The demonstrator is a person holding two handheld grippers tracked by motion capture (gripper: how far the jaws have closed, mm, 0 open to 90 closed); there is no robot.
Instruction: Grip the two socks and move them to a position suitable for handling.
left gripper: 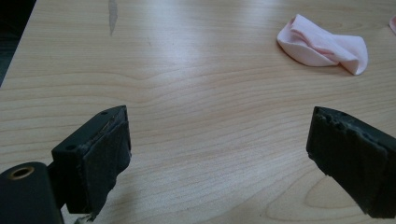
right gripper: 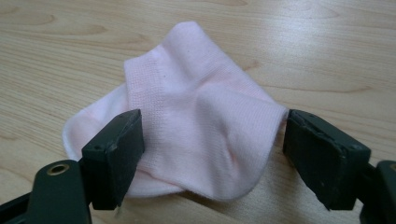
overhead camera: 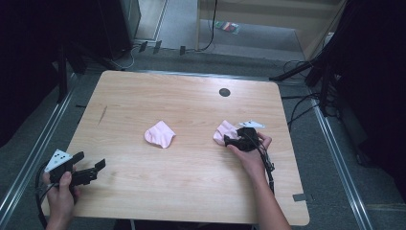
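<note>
1. Pink sock (right gripper: 201,121) lies crumpled on the right part of a light wooden table (overhead camera: 191,172), which stands on grey floor with cables and dark stands around it.
2. Right claw (right gripper: 212,154) straddles this sock, jaws spread wide, pads at its edges without squeezing it.
3. Second pink sock (overhead camera: 160,133) lies mid-table.
4. Left claw (left gripper: 219,154) is released over bare wood, well apart from both socks.

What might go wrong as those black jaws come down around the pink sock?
The right gripper straddles the crumpled pink sock, jaws open; closing here may pinch just the top fold, so it slips out. The jaws sit low, so they may scrape the table. The other sock lies apart, likely safe.
</note>
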